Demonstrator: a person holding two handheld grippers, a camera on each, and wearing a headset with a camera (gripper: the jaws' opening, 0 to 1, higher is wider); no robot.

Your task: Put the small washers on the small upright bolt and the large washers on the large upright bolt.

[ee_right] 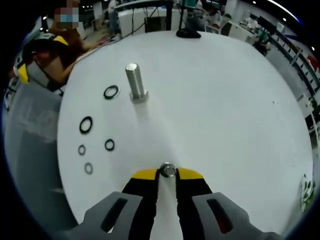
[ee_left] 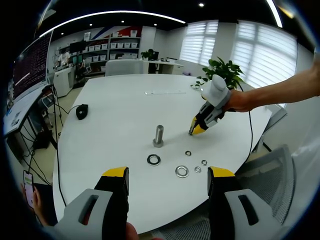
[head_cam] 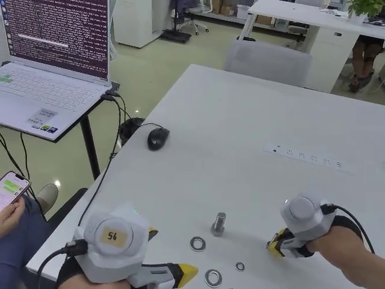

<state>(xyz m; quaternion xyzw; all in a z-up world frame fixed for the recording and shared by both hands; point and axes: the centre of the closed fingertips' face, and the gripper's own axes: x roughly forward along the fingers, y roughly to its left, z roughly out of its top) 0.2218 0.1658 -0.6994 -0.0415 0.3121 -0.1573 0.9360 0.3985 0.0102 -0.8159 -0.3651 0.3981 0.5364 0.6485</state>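
Right gripper (ee_right: 167, 176) pinched one small silver bolt (ee_right: 167, 169); ahead-left stood one large steel bolt (ee_right: 134, 80), beside two large steel washers (ee_right: 111, 91) (ee_right: 86, 124) and three small steel washers (ee_right: 109, 145) (ee_right: 81, 149) (ee_right: 88, 168). Left gripper (ee_left: 167, 173) gaped empty.

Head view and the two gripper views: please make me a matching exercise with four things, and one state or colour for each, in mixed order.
Things:
1. left gripper
2. right gripper
3. large bolt
4. computer mouse

States:
A. black
B. open
C. stands upright
D. shut on the small bolt

Pairs: 1-B; 2-D; 3-C; 4-A
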